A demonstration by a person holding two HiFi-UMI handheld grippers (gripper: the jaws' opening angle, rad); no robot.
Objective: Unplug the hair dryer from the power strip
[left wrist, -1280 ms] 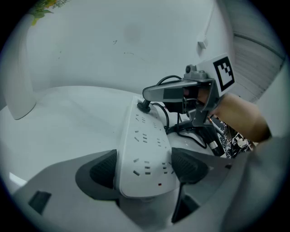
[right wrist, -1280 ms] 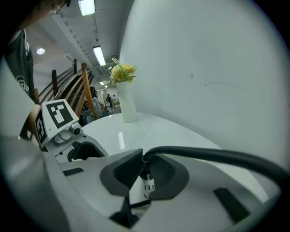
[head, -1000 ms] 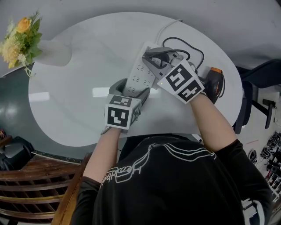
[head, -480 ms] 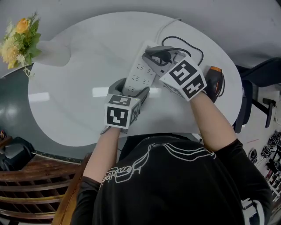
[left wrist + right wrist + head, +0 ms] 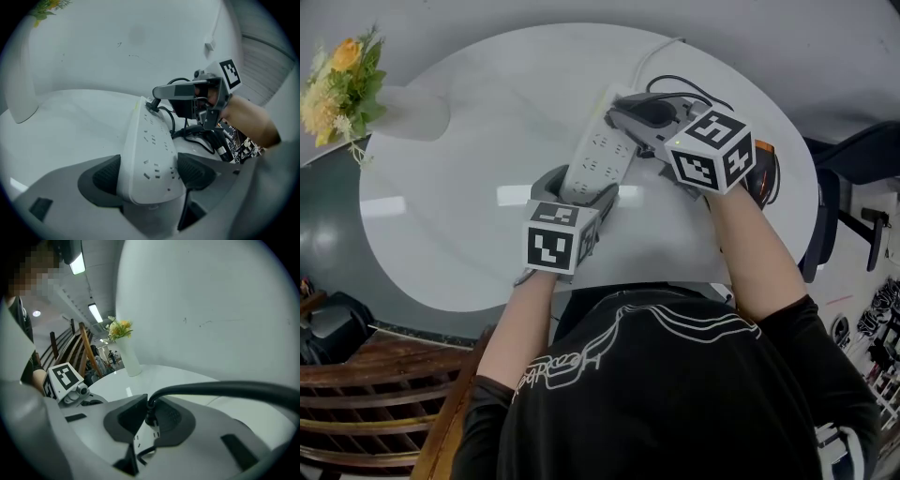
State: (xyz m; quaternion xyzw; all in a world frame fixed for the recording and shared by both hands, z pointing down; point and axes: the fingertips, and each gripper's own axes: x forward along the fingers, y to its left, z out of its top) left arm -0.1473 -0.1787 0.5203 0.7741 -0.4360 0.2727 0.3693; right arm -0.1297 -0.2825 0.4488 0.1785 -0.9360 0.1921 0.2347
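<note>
the left tongs (image 5: 581, 192) are closed on the near end of the white power strip (image 5: 602, 150), one pad against each long side, pinning it to the round white worktop (image 5: 469, 169); the strip runs away from the person toward the far edge; at its far end the right tongs (image 5: 642, 112) are drawn in narrow on the black plug (image 5: 150, 414), with its cable (image 5: 225, 390) arching out between the pads and off to the right; the hair dryer (image 5: 761, 169) lies on the worktop's right side, just beyond the right hand's marker cube, mostly hidden by it; so the bracing and the grasp on the plug look done, and the pull itself is what remains; in the left gripper view the plug (image 5: 152, 104) sits at the strip's far socket, though from this angle it is hard to say whether the pins have begun to lift; once it is free, the strip can be let go.
</note>
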